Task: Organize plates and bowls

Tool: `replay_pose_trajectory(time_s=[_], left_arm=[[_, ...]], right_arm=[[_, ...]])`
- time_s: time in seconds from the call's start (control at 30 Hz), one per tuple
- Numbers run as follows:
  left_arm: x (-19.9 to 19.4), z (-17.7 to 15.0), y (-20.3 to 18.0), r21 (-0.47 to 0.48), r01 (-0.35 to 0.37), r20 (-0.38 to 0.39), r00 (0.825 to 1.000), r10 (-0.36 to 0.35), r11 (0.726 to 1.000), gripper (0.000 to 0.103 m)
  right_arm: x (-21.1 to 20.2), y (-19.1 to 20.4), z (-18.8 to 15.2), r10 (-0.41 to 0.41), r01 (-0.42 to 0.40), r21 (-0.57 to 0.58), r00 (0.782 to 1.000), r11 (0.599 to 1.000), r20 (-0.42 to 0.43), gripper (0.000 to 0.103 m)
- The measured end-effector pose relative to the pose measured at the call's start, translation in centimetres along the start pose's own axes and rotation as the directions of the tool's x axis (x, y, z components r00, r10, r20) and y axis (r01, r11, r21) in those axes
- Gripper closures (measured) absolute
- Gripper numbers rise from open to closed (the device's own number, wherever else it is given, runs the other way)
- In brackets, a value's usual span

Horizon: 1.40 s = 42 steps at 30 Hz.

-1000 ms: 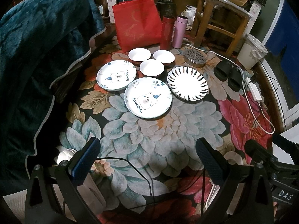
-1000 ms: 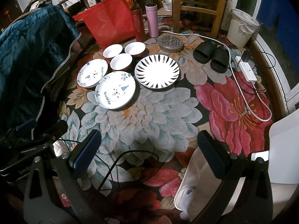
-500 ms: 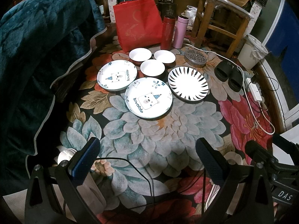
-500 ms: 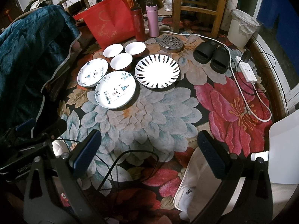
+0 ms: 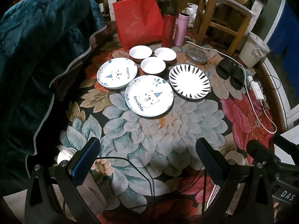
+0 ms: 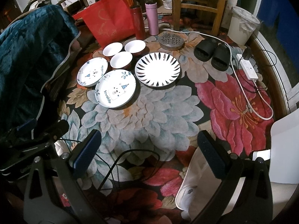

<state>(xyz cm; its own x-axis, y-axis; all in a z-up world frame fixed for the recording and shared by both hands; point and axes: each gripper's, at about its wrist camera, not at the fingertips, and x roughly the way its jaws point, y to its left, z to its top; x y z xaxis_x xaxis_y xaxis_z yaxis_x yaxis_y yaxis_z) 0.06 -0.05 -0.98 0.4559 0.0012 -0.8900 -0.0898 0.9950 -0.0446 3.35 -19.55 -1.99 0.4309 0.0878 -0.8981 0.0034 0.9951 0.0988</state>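
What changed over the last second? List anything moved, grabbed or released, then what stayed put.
Nothing visibly changed. Both tools, left and right, stay open and empty, back from the dishes. The two bear plates, the striped plate and the three white bowls lie untouched on the floral rug, none stacked yet.

Three plates [image 5: 149, 95], three bowls [image 5: 153, 65], two flasks [image 5: 169, 30], two slippers [image 5: 225, 68].

Each of the two bear plates, the near one [image 5: 149, 95] and the far one [image 5: 117, 73], reads "lovable" in blue. White letters "DAS" stand on the right gripper's body [image 5: 287, 198].
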Motion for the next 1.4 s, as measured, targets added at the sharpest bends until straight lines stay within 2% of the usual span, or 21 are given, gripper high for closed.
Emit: replay_pose_trajectory(time_s=[0.1, 0.3, 0.5, 0.7, 0.83, 1.0, 1.13, 1.27, 1.33, 1.4], left_arm=[[0.7, 0.7, 0.7, 0.002, 0.008, -0.009, 1.0, -0.008, 1.0, 0.001], [2.5, 2.4, -0.2, 0.023, -0.012, -0.034, 0.999, 0.012, 1.0, 0.001], [6.2, 5.8, -0.2, -0.01, -0.025, -0.062, 0.998, 0.024, 1.0, 0.001], [11.1, 9.3, -0.3, -0.021, 0.034, -0.106, 0.994, -0.036, 0.999, 0.001], [14.6, 11.8, -0.7, -0.003, 0.073, -0.127, 0.989, -0.073, 0.997, 0.001], [18.8, 14.1, -1.6, 0.061, 0.098, -0.145, 0.985, -0.088, 0.993, 0.001], [22.5, 15.5, -3.3, 0.11, 0.127, -0.174, 0.979, -0.106, 0.986, 0.004], [25.0, 16.6, -5.4, 0.164, 0.176, -0.175, 0.974, -0.147, 0.971, 0.008], [26.3, 17.2, -6.5, 0.203, 0.206, -0.168, 0.97, -0.173, 0.957, 0.011], [27.4, 17.5, -7.2, 0.221, 0.243, -0.176, 0.962, -0.207, 0.944, 0.015]], right_arm=[[0.7, -0.1, 0.4, 0.0, 0.001, 0.022, 1.0, 1.0, -0.004, 0.0], [2.4, -0.3, 2.2, -0.002, 0.004, 0.065, 1.0, 0.998, -0.029, 0.0], [5.3, -0.7, 4.7, 0.002, 0.006, 0.123, 0.998, 0.992, -0.061, 0.0], [10.2, -1.6, 9.6, -0.025, 0.036, 0.106, 0.994, 0.994, -0.106, 0.0], [14.5, -4.2, 14.4, -0.029, 0.039, 0.058, 0.986, 0.998, -0.167, 0.0], [19.3, -7.7, 18.5, -0.008, 0.007, -0.004, 0.972, 1.0, -0.237, 0.001], [23.2, -10.1, 19.4, 0.059, -0.058, 0.014, 0.955, 0.998, -0.291, 0.002], [26.0, -13.0, 18.7, 0.153, -0.123, 0.126, 0.95, 0.984, -0.272, 0.014], [27.1, -14.0, 18.1, 0.208, -0.165, 0.189, 0.949, 0.968, -0.236, 0.021], [28.1, -14.3, 17.9, 0.224, -0.184, 0.198, 0.953, 0.963, -0.203, 0.029]])
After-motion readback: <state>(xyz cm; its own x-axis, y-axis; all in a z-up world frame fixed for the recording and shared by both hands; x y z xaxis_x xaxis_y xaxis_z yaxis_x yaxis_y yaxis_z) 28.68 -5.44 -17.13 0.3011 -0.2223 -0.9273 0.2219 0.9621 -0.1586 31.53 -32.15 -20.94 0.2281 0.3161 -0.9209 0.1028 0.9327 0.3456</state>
